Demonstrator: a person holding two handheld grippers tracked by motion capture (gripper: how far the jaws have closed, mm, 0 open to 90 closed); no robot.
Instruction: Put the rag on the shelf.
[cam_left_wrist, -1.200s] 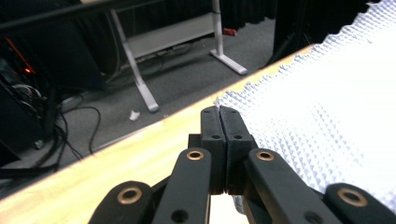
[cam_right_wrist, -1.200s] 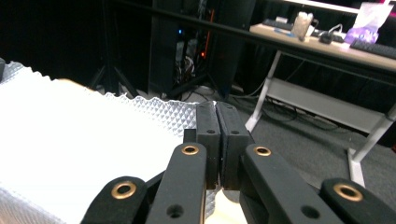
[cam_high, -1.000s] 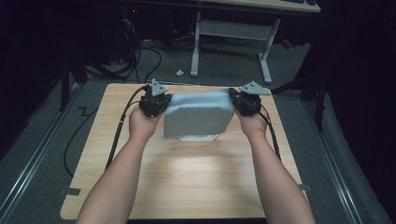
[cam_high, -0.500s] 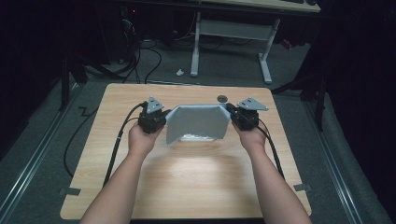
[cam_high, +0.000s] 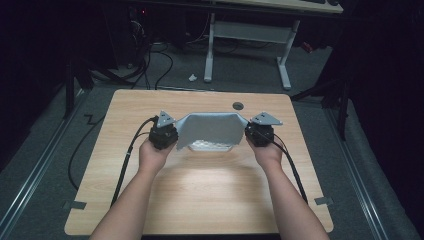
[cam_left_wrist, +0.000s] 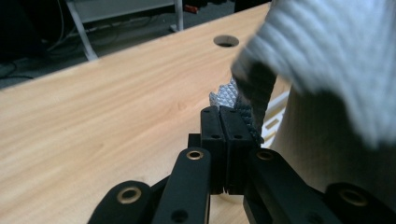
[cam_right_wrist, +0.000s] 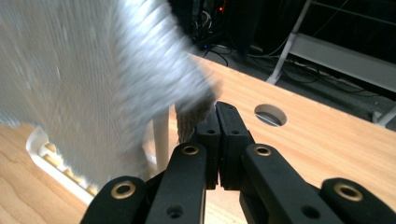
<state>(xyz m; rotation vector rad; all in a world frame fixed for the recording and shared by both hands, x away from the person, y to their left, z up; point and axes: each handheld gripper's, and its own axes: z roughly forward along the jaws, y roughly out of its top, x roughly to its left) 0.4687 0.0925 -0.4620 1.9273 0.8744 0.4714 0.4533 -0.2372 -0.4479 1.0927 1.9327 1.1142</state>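
Note:
A grey ribbed cloth hangs stretched between my two grippers above the middle of the wooden table. My left gripper is shut on its left corner, my right gripper on its right corner. In the left gripper view the jaws pinch a folded edge of the cloth. In the right gripper view the jaws clamp the cloth the same way. Under the cloth lies a white slotted tray, partly covered, its rim also showing.
A round cable hole sits in the table behind the cloth. Black cables trail from both grippers over the table's near edge. A white desk frame stands on the floor beyond the table.
Both hands have come down and nearer with the cloth. The cloth, held high and spread flat a second ago, now sags low over the white tray.

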